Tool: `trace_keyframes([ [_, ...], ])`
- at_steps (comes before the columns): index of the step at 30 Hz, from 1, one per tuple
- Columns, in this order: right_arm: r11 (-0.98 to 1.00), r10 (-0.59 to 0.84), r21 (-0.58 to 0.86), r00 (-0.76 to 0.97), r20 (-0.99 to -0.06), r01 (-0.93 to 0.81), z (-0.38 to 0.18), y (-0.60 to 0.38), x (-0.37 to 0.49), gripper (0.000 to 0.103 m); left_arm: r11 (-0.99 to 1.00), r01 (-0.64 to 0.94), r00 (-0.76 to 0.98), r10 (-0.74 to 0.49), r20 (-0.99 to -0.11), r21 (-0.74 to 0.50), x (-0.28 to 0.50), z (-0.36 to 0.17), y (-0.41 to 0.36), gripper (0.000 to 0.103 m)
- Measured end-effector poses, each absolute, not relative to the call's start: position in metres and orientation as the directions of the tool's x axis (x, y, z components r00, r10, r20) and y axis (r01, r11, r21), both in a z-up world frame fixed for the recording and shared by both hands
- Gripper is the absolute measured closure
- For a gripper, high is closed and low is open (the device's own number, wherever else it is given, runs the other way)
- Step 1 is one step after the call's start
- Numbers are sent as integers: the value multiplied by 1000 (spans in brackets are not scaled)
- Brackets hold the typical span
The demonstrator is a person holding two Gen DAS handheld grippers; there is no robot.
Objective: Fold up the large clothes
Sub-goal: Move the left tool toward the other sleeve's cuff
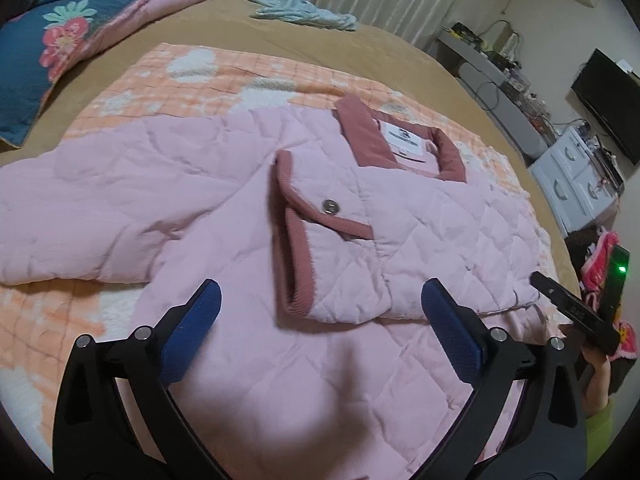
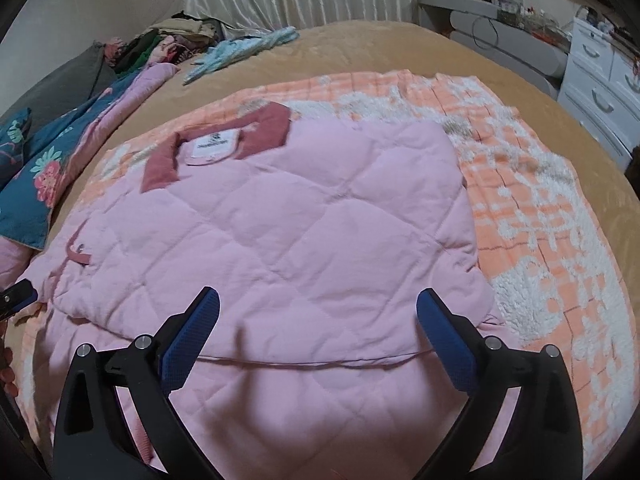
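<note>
A pink quilted jacket [image 1: 224, 184] with a dusty-rose collar [image 1: 400, 136] lies flat on an orange-and-white checked blanket [image 1: 132, 80]. Its right side is folded over the body, and the sleeve cuff with a metal snap [image 1: 330, 206] rests on top. The other sleeve stretches out to the left. My left gripper [image 1: 320, 300] hovers above the folded cuff, open, nothing between its blue pads. In the right wrist view the folded panel of the jacket [image 2: 280, 224] fills the middle. My right gripper [image 2: 318, 308] hangs open over its lower hem, holding nothing.
The blanket [image 2: 540, 200] covers a tan bedspread [image 2: 380, 48]. A blue floral quilt [image 1: 60, 40] lies at the bed's left, light-blue clothing [image 1: 304, 12] at the far end. White drawers [image 1: 576, 176] and a grey desk [image 2: 500, 24] stand to the right. The right gripper's body [image 1: 576, 312] shows at the left wrist view's right edge.
</note>
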State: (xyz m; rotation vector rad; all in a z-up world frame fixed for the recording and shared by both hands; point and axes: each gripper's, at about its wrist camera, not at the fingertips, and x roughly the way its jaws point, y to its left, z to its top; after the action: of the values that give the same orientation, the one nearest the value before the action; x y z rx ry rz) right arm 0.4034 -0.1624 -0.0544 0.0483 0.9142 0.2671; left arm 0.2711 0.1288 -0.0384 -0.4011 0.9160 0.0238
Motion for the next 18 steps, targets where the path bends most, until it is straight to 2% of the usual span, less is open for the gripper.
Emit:
trace_keyframes([
  [18,921,359,148,638,-681,-360,9,-83,345,4,901,-300,650,-47,-758,-313,217,-11,176,9],
])
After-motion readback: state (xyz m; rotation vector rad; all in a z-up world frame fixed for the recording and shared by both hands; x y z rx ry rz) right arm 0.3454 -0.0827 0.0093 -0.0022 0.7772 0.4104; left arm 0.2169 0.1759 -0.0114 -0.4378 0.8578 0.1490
